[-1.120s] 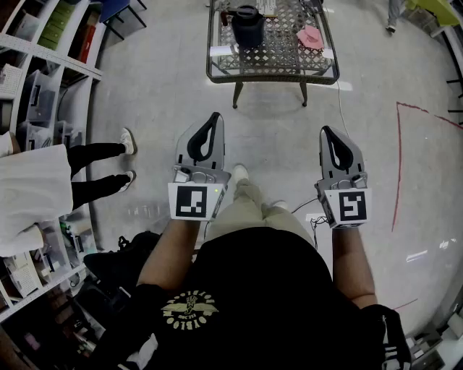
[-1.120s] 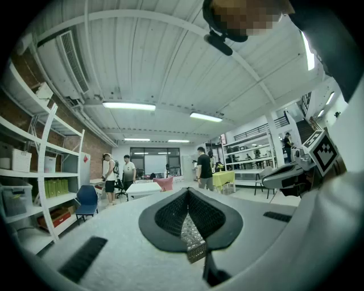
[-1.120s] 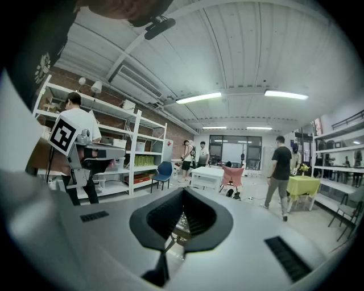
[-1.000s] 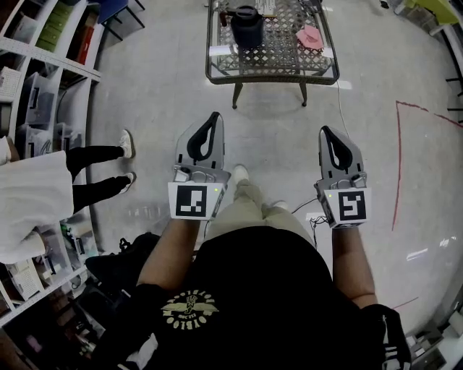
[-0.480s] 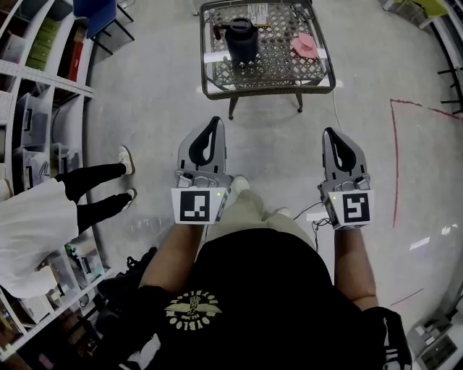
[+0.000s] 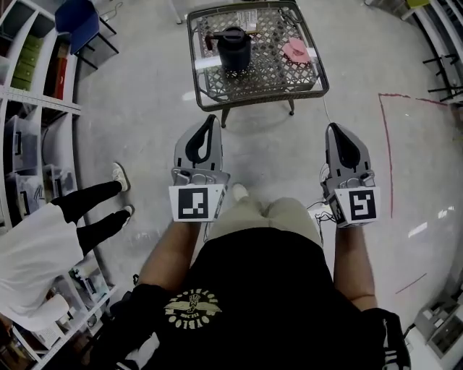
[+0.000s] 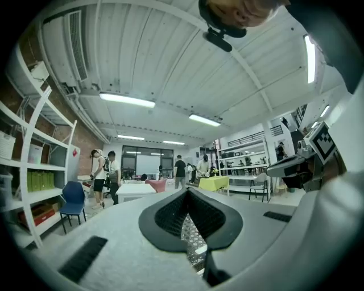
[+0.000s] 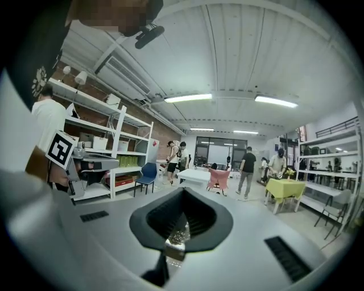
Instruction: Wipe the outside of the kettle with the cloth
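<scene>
A dark kettle stands on the left part of a small metal lattice table at the top of the head view. A pink cloth lies on the table's right part. My left gripper and right gripper are held level in front of me, well short of the table, over bare floor. Both are shut with nothing between their jaws. In the left gripper view the gripper shows its closed tips, with a bit of the lattice table through the gap. The right gripper view shows the right gripper shut too.
White shelving runs along the left, with a blue chair at its far end. A bystander's legs stand near the shelves. A red line marks the floor on the right. More people and tables are far down the room.
The table with kettle and cloth has come lower and nearer in the head view. Both grippers stay shut and side by side. The bystander's legs have shifted down the left side.
</scene>
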